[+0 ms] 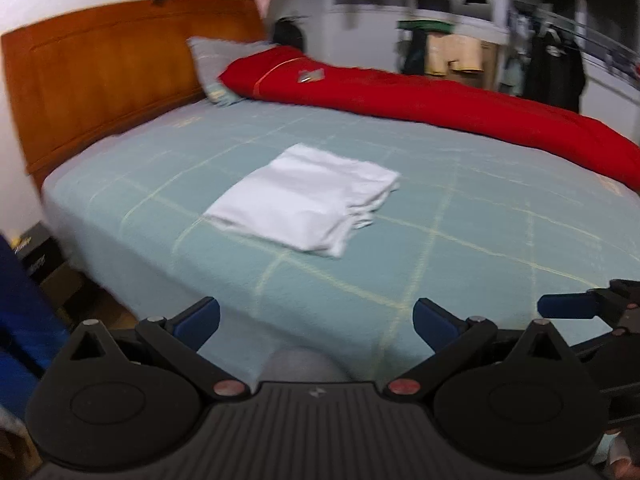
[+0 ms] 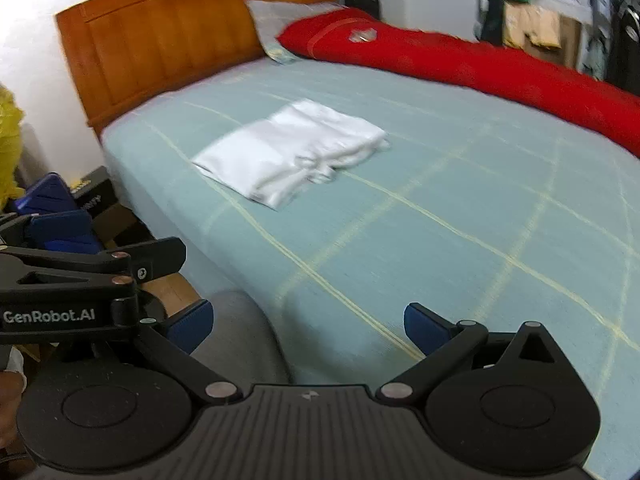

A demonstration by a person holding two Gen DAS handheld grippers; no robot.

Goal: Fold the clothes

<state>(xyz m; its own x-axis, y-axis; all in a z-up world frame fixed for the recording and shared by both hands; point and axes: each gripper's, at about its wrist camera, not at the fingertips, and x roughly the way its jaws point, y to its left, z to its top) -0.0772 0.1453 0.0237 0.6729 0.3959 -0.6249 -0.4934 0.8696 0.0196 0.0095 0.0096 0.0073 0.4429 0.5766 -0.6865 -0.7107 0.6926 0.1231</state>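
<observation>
My white garment (image 1: 308,196) lies folded mid-frame on the bed (image 1: 460,216); both grippers (image 1: 316,322) (image 2: 308,326) hang back, fingers apart. Next, probably a fresh piece.

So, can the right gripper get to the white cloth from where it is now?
Probably yes. The right gripper is open and empty, held back near the bed's edge, and only bare sheet lies between it and the folded white cloth. Nothing lies on the cloth. It would need a forward reach.
</observation>
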